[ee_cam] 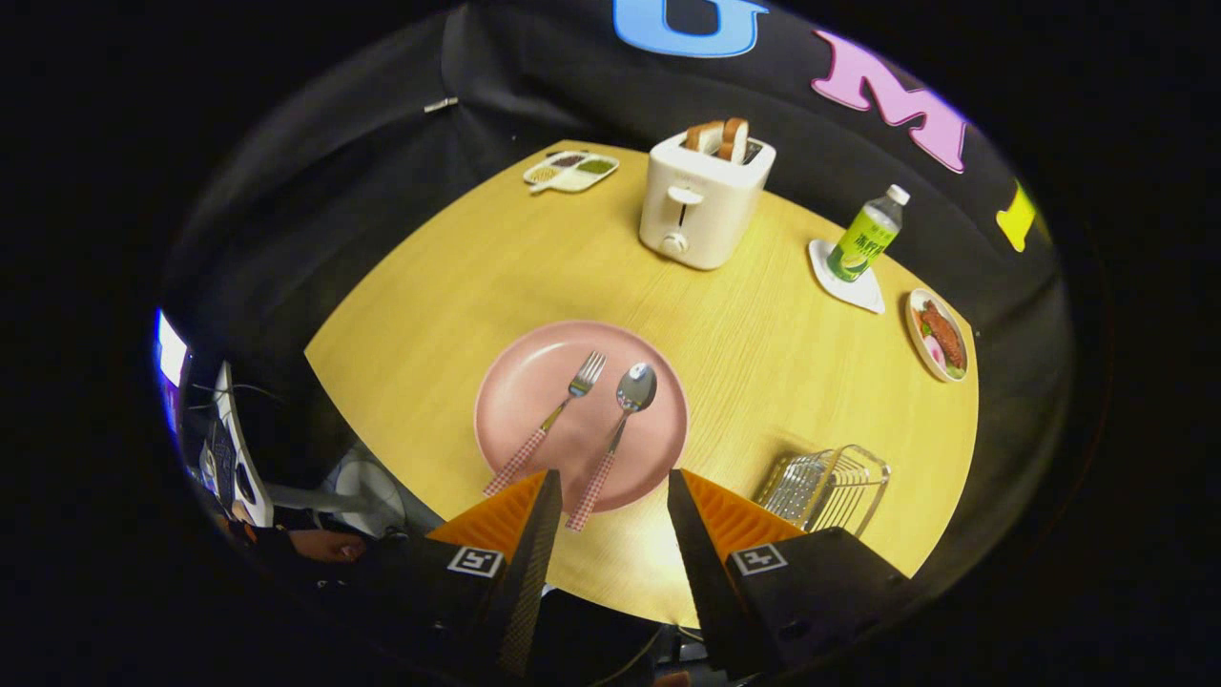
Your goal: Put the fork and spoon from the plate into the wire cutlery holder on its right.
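Gripper (610, 487) fingers spread above plate (515, 382) holding fork (553, 418) and spoon (620, 420); holder (828, 489) seemingly empty.

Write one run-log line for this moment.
gripper: open, above plate | fork, spoon: on plate | holder: nothing visible inside

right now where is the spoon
The spoon lies on the pink plate, right of the fork, its handle end between the open gripper's fingers.

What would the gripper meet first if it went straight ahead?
Probably the spoon on the plate: its handle lies between the open gripper's fingers, just ahead. Depth is unclear.
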Demonstrator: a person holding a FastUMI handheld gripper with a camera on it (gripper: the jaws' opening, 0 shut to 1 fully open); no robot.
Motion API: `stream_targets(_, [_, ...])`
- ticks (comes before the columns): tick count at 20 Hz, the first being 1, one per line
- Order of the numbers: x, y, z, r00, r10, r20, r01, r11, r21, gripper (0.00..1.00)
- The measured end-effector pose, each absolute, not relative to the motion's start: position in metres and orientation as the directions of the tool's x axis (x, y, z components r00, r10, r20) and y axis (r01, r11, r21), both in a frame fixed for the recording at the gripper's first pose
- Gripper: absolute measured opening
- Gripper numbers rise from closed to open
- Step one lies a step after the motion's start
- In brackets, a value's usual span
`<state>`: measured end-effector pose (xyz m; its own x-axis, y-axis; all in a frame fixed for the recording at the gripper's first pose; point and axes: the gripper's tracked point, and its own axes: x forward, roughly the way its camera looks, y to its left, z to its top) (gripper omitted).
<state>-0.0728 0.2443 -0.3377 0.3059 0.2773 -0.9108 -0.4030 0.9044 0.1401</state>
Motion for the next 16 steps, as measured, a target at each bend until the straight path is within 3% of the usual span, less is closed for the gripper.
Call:
stream_targets(1, [-0.075, 0.247, -0.346, 0.29, 0.272, -0.918, -0.407, 0.903, 0.139, 0.71])
stream_targets(4, [-0.075, 0.254, -0.374, 0.258, 0.236, -0.937, -0.415, 0.903, 0.113, 0.54])
stream_targets(8, [-0.079, 0.255, -0.404, 0.206, 0.18, -0.962, -0.409, 0.909, 0.082, 0.55])
stream_targets(11, [-0.082, 0.257, -0.419, 0.181, 0.166, -0.969, -0.379, 0.921, 0.087, 0.38])
stream_targets(16, [-0.082, 0.255, -0.432, 0.16, 0.116, -0.98, -0.362, 0.931, 0.051, 0.38])
